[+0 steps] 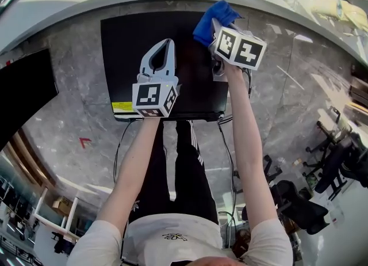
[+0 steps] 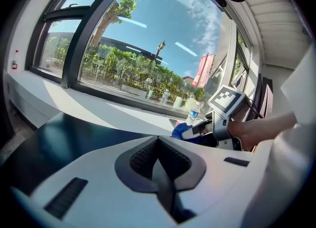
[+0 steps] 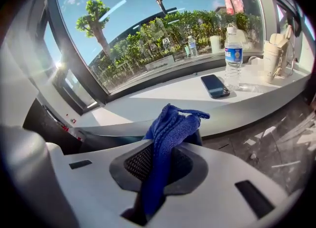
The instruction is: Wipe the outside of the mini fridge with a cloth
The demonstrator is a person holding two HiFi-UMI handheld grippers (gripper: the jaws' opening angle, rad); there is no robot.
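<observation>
Seen from above, the black mini fridge point(image 1: 132, 52) stands on the marble floor below a curved window sill. My left gripper point(image 1: 167, 45) hovers over its top, jaws shut with nothing between them; in the left gripper view point(image 2: 158, 142) the dark fridge top point(image 2: 54, 140) lies just ahead. Over the fridge's far right corner, my right gripper point(image 1: 214, 27) is shut on a blue cloth point(image 1: 214, 17). The blue cloth point(image 3: 170, 126) sticks up bunched from the right gripper point(image 3: 165, 148). From the left gripper view, the right gripper point(image 2: 202, 129) and cloth point(image 2: 179, 131) show at the right.
A white window sill point(image 3: 148, 101) runs behind the fridge, with a phone point(image 3: 215, 85), a water bottle point(image 3: 232, 57) and cups point(image 3: 274, 59) on it. Cables point(image 1: 227, 149) hang at the fridge front. Office chairs point(image 1: 330, 161) stand at the right, a dark panel point(image 1: 23, 92) at the left.
</observation>
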